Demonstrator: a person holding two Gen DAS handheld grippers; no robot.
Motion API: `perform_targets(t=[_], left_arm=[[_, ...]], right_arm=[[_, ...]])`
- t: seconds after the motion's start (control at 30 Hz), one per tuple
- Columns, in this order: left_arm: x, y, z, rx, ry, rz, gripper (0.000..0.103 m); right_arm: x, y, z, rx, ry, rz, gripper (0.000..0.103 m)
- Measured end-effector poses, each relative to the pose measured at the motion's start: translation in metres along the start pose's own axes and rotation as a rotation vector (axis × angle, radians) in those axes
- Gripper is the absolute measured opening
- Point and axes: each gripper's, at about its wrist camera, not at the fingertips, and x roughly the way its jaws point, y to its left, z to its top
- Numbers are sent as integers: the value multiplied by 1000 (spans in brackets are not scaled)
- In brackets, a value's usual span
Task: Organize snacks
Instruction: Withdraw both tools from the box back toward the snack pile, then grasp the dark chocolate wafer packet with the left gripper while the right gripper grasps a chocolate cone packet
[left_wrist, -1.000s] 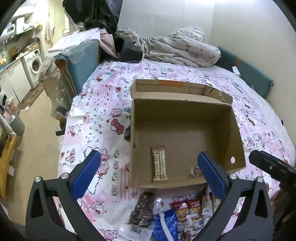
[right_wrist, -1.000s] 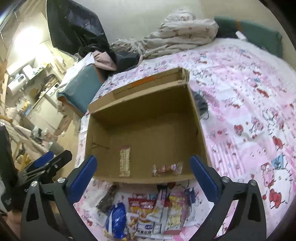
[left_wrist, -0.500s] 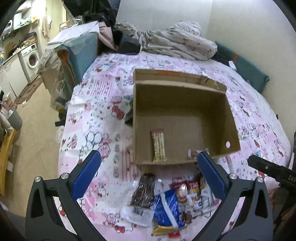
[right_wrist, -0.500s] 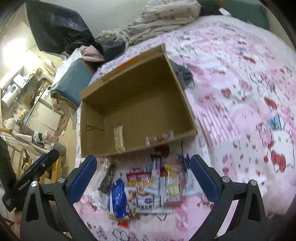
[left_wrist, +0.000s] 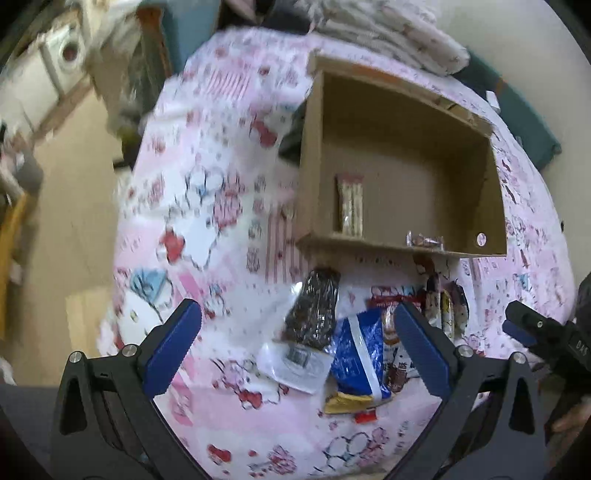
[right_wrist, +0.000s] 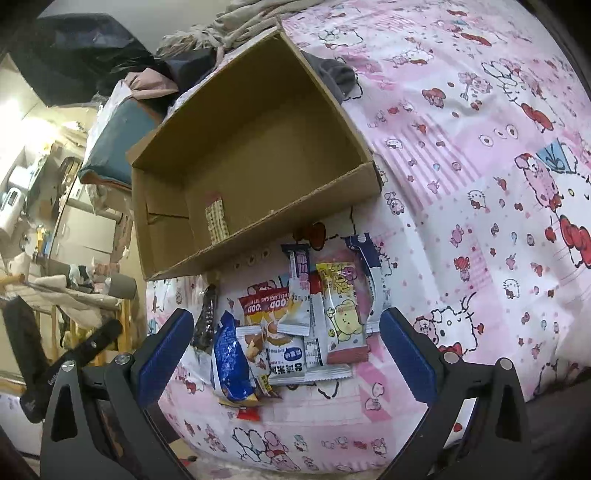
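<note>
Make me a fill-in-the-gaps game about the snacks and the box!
The snack pile lies on the bed, ____ the cardboard box.
Both the left claw and right claw are ____.
The shiny snack bag at the pile's left is ____.

Missing words: outside; open; blue

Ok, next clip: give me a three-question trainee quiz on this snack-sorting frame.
1. True or false: the brown cardboard box already holds a long beige snack bar.
2. Multiple choice: the shiny blue snack bag lies A) inside the box, B) on the pink patterned bedsheet in front of the box, C) in a gripper.
3. Fill in: the left gripper and right gripper are both ____.

Key: 1 true; 2 B; 3 open.
</note>
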Motion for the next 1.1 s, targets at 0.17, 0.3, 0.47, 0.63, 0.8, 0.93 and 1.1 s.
perform_targets(t=[0.17, 0.3, 0.47, 0.63, 0.8, 0.93, 1.1], left_arm=[[30, -1, -6, 12, 106, 28, 98], [67, -8, -9, 60, 223, 34, 98], [109, -15, -20, 91, 337, 27, 98], [131, -13, -31, 89, 420, 17, 98], [132, -33, -34, 194, 389, 38, 96], [140, -31, -30, 165, 404, 48, 83], [131, -33, -33, 207, 380, 82, 60]], right_arm=[[6, -1, 2, 16, 16, -7, 103], [9, -4, 3, 38, 28, -3, 103], [9, -6, 5, 56, 32, 15, 103], [9, -7, 5, 65, 40, 27, 103], [13, -6, 6, 75, 56, 37, 103], [15, -5, 6, 71, 60, 34, 103], [16, -6, 5, 78, 66, 32, 103]])
